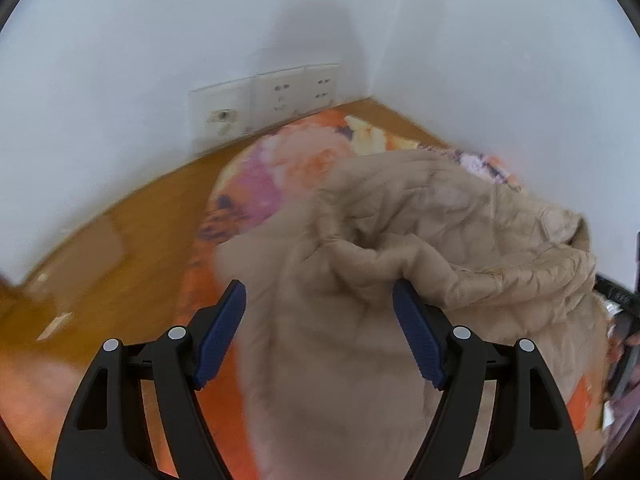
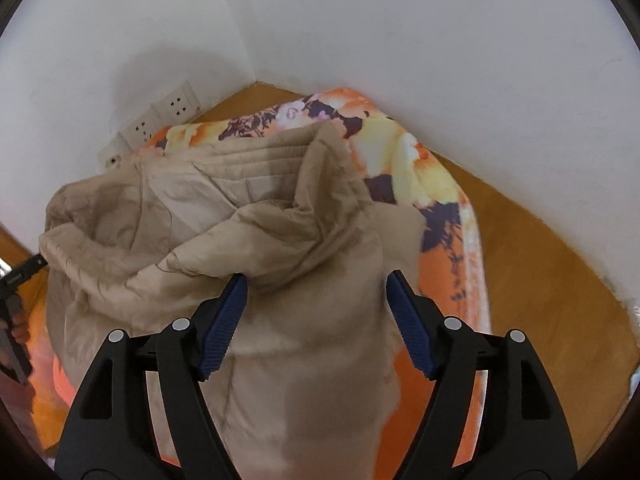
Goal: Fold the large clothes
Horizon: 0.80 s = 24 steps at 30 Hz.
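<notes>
Near part of the beige quilted jacket (image 1: pixel 460 232) blurred, lower edge cut off; it lies crumpled on the floral blanket (image 1: pixel 280 160), long axis toward the wall corner. Left gripper (image 1: pixel 319 292) and right gripper (image 2: pixel 316 284), both spread open, hover over it, fabric between their blue pads

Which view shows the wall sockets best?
The left wrist view: the sockets face the camera, only slightly blurred. In the right wrist view they are small, slanted and partly hidden behind the coat.
</notes>
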Motion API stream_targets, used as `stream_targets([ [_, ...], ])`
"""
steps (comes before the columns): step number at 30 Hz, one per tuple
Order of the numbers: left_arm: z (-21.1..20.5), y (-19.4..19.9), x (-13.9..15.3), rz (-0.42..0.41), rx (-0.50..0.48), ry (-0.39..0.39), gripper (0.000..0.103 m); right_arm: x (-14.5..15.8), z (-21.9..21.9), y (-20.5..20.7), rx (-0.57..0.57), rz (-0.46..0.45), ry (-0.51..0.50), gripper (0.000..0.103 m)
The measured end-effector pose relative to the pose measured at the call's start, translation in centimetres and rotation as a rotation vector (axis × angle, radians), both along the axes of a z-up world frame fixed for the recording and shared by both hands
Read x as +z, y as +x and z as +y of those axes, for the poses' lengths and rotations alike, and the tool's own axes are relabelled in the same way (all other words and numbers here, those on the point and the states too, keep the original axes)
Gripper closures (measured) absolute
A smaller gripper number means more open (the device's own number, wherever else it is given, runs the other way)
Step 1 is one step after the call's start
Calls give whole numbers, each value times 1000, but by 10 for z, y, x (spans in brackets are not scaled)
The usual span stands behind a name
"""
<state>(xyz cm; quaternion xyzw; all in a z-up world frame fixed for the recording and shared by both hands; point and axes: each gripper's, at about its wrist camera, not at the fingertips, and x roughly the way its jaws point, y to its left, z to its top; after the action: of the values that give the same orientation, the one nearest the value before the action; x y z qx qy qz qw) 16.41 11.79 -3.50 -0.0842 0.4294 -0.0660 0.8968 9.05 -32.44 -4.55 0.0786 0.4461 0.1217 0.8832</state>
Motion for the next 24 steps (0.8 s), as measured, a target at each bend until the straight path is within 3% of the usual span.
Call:
stream_targets([
  [1,-2,3,-3,-4,5,-17,30,-2,2,3,-2,3,8,53],
  [2,-3,6,-5,-14,14,-37,43,-3,4,5,-4,6,16,60],
  [3,-4,9,-5,-22,22,-56,53,-3,6,7,-13,-1,20,73],
  [4,-5,13,-5,-22,35,-76,73,-1,6,8,-13,-9,28,86],
  [5,-6,15,-3,-29,41,-94,88,2,6,9,-15,-23,40,89],
  [7,-8,18,5,-65,50,-105,93,14,4,10,-35,-62,54,93],
  [11,-17,32,20,-108,70,-19,94,27,-1,24,-80,-105,51,94],
  [18,-23,75,1,-46,130,70,94,4,-2,67,-147,-37,16,91],
  [20,-24,85,-9,-25,140,106,92,-6,0,78,-153,-15,-7,87],
  [24,-21,99,-29,19,162,122,82,-29,-1,96,-170,29,-48,69],
])
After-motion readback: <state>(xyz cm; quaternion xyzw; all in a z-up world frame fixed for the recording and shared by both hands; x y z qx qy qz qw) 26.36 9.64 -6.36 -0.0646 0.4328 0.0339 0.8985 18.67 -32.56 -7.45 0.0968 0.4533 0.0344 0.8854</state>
